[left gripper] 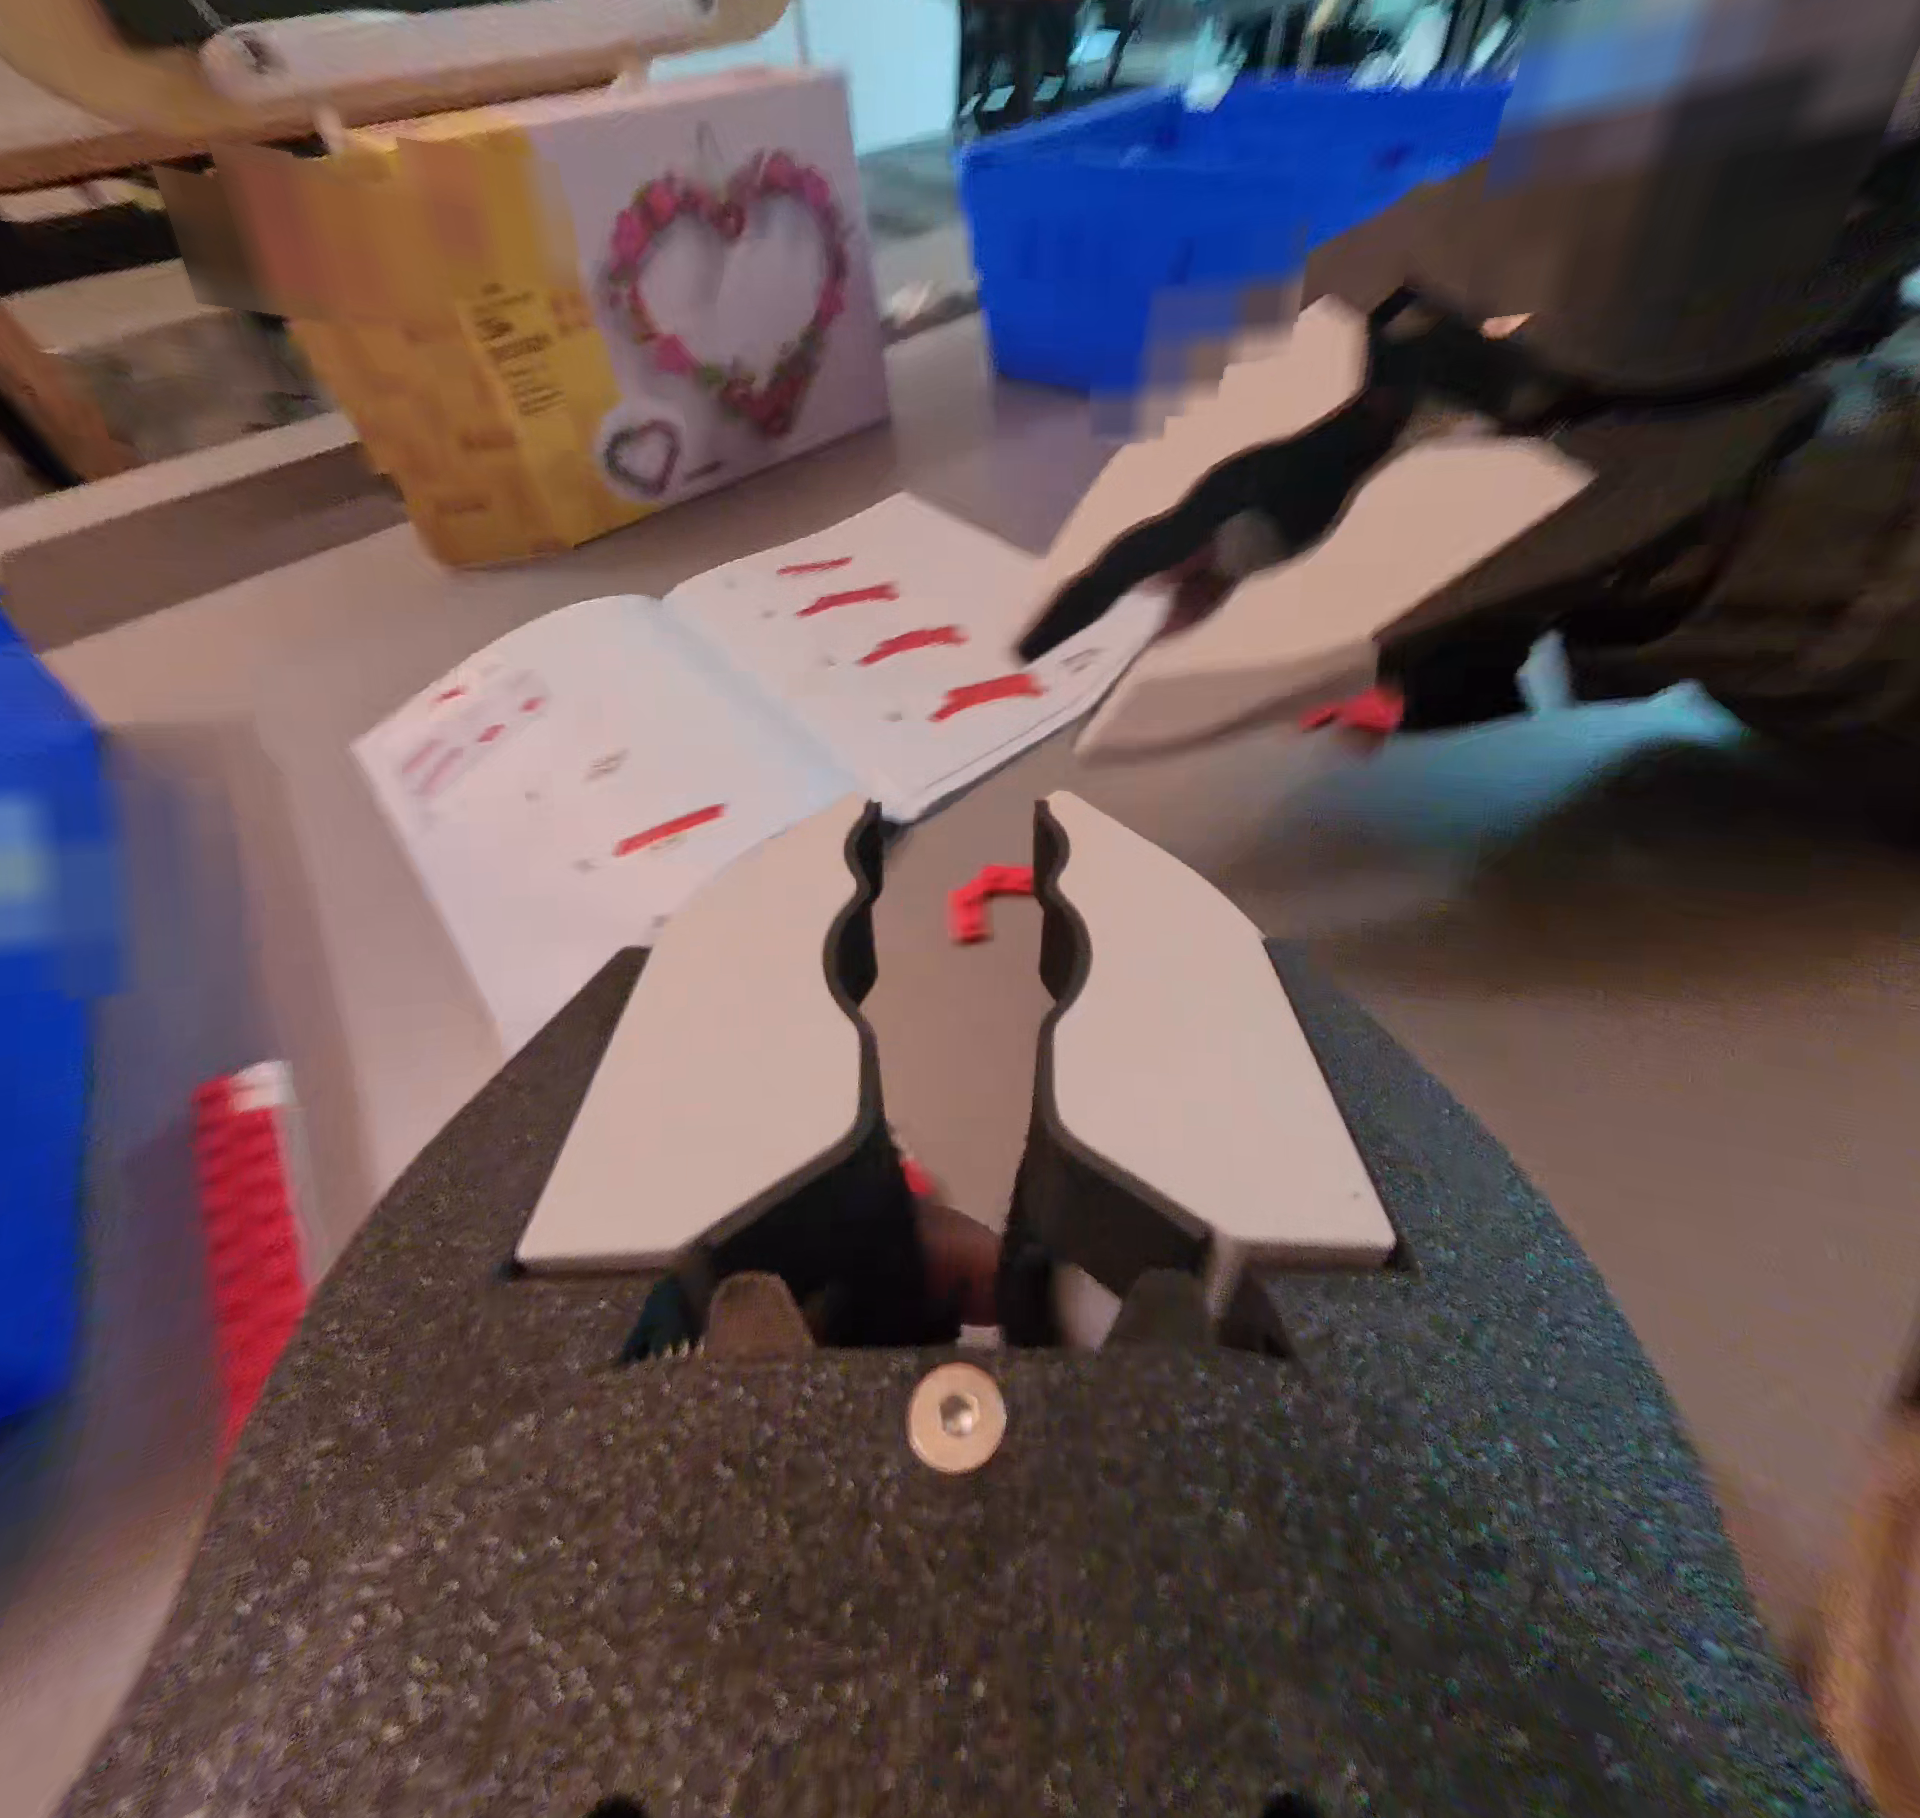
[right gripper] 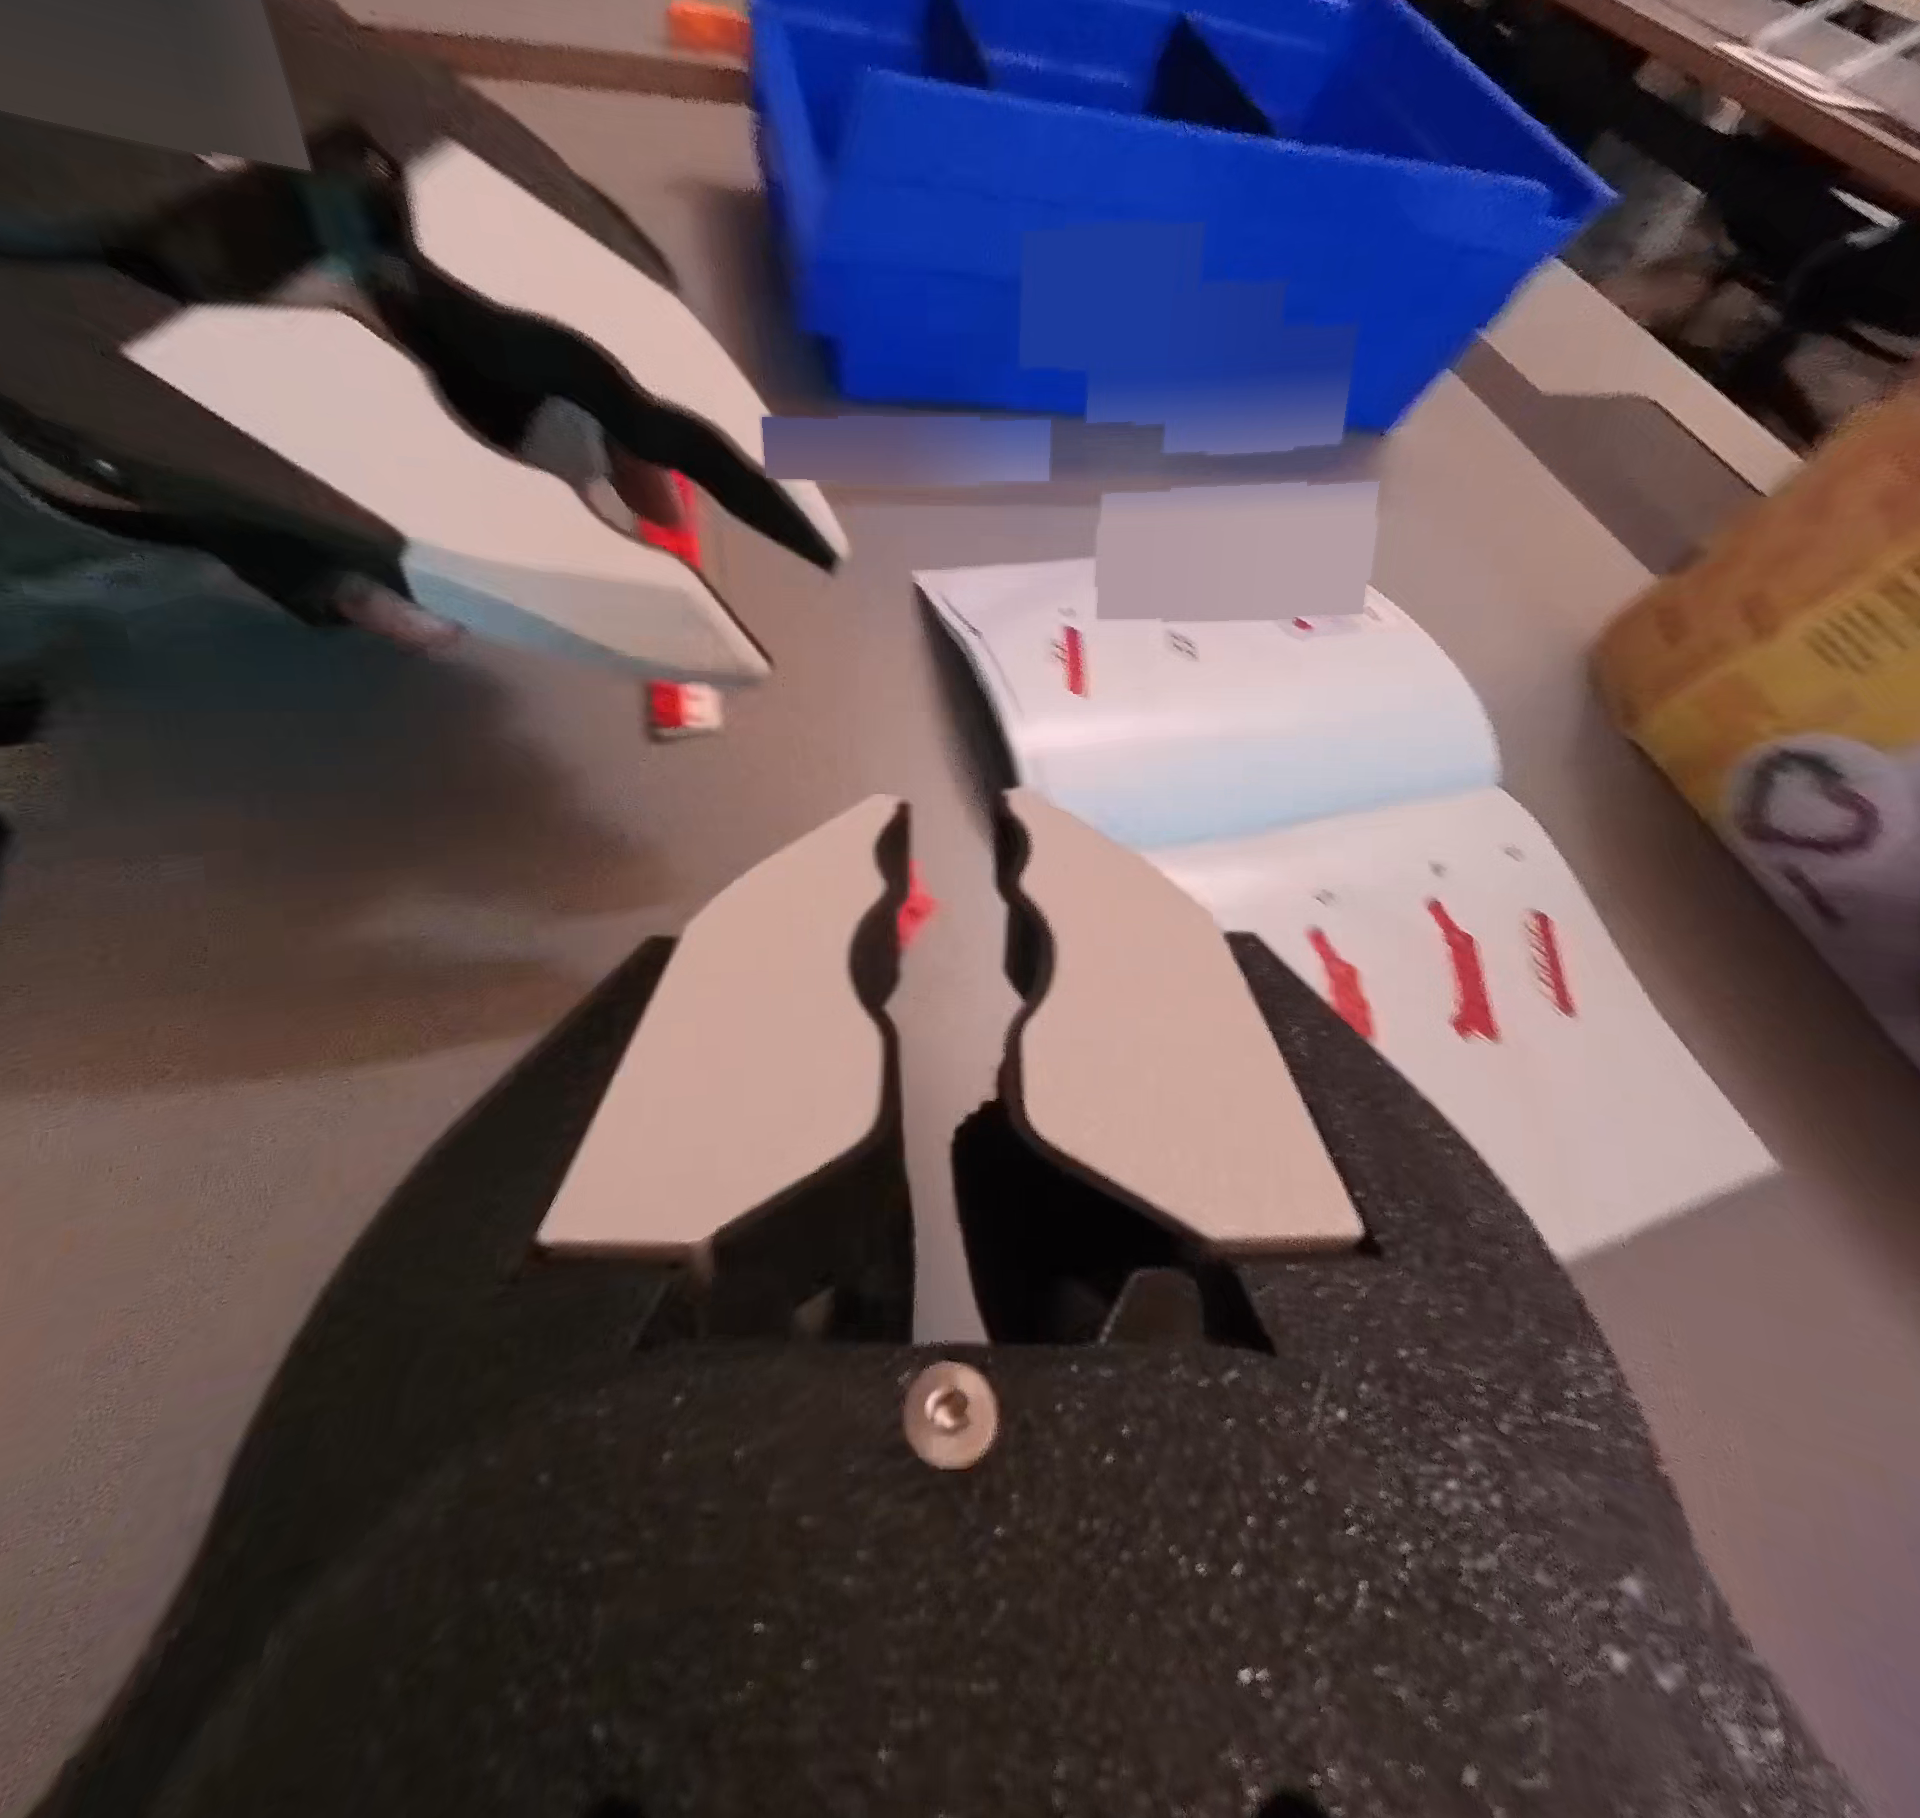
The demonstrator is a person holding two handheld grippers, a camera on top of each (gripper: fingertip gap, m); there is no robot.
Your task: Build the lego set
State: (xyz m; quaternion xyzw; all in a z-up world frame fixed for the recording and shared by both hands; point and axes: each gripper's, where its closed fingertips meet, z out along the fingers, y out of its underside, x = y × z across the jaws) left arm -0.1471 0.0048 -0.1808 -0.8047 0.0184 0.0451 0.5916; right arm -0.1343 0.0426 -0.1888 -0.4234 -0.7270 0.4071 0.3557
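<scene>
Both your tools are open and hold nothing: left tool (left gripper: 958, 812), right tool (right gripper: 951, 812). A small red curved lego piece (left gripper: 987, 901) lies on the grey counter (left gripper: 1507, 1093) at 12 o'clock from your left tool.

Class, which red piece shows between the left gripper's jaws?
The hooked red piece, framed between those open jaws; the other red piece lies under the right gripper.
</scene>
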